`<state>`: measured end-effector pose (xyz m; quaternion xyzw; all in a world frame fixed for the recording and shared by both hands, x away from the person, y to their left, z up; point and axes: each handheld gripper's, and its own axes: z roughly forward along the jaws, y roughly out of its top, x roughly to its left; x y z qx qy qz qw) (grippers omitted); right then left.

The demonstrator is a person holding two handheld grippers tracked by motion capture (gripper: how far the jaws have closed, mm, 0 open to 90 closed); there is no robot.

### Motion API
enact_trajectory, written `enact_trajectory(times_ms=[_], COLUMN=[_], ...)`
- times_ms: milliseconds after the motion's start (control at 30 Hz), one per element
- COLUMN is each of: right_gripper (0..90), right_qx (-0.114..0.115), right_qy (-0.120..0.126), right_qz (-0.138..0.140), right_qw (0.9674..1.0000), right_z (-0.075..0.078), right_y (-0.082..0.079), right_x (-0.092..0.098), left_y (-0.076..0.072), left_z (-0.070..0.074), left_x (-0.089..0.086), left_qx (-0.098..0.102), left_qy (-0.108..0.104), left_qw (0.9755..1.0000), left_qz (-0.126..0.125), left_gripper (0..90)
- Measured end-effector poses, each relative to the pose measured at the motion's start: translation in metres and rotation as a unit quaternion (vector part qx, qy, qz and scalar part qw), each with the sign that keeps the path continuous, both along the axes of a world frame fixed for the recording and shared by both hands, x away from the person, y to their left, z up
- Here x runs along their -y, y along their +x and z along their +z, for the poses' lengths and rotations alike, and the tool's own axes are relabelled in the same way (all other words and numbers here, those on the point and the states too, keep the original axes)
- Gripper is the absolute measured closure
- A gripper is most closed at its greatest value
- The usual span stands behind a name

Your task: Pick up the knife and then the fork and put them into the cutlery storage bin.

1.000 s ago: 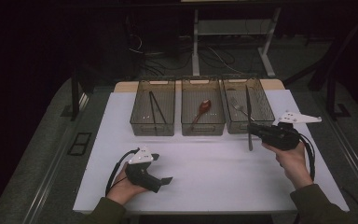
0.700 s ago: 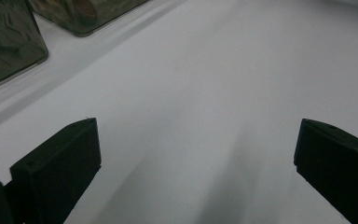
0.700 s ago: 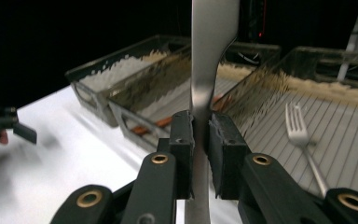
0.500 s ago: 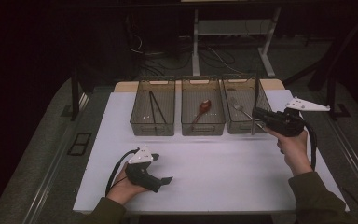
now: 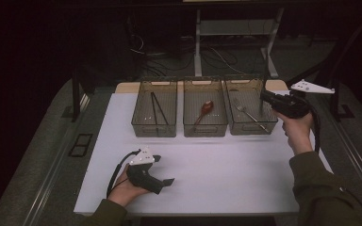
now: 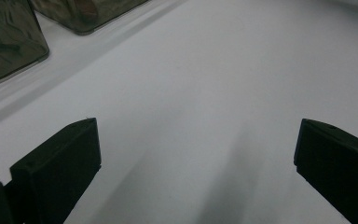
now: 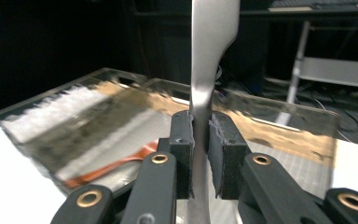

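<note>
Three clear bins sit in a row at the far side of the worktop (image 5: 207, 160), sorting job looks mostly done. Left bin (image 5: 154, 114) has dark chopsticks (image 5: 158, 109), middle bin (image 5: 205, 114) has a red-brown spoon (image 5: 204, 111), right bin (image 5: 250, 113) has a fork (image 5: 245, 112) lying in it.

Right tongs (image 5: 265, 97) are clenched on a flat metal utensil (image 7: 209, 60); in the right gripper view the pads pinch its narrow neck and it stands upright between them, wider part running up out of frame. Probably a knife, can't see the tip. In the high view the piece reads as a thin vertical bar right at the near-right corner of the right bin, held above the rim, not in it yet.

Left tongs (image 5: 166, 182) are released, jaws spread wide with nothing between them, resting low over bare worktop at the near-left. Left hand (image 5: 125, 188) is idle.

Status, my read:
- done: chopsticks, spoon, fork binned
- in hand: the metal piece, gripped and lifted, arriving at the right bin
- left: bring it over the bin opening, tip it flat or lower it, let go

No other loose cutlery on the white surface that I can see, so this looks like the last item. Grip is on a slim polished neck, so it could pivot in the pads if swung quickly.
</note>
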<state>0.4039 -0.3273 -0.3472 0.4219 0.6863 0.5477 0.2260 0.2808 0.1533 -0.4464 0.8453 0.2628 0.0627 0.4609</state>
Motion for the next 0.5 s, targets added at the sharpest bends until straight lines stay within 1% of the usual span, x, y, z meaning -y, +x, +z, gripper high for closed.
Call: enact_trajectory(times_ms=[133, 233, 400, 467, 500], right_gripper=[79.0, 79.0, 79.0, 78.9, 79.0], right_qx=[-0.024, -0.045, -0.084, -0.103, -0.109], right_qy=[-0.019, -0.042, -0.075, -0.083, -0.089], right_qz=[-0.013, -0.017, -0.018, -0.016, -0.015], right_qw=[0.9995, 0.9979, 0.9935, 0.9911, 0.9899], right_z=[-0.005, -0.010, -0.018, -0.022, -0.024], right_y=[0.015, 0.023, 0.033, 0.036, 0.037], right_x=[0.006, 0.008, 0.009, 0.010, 0.010], left_y=[0.000, 0.000, 0.000, 0.000, 0.000], left_z=[0.000, 0.000, 0.000, 0.000, 0.000], left_x=[0.000, -0.001, 0.000, 0.000, 0.000], left_qx=[-0.001, 0.000, 0.000, 0.000, 0.000], left_qy=[0.000, -0.001, 0.000, 0.000, 0.000], left_qw=[1.0000, 1.0000, 1.0000, 1.0000, 1.0000], left_qz=[0.001, 0.001, -0.001, -0.001, -0.001], left_gripper=[0.0, 0.0, 0.0, 0.0, 0.0])
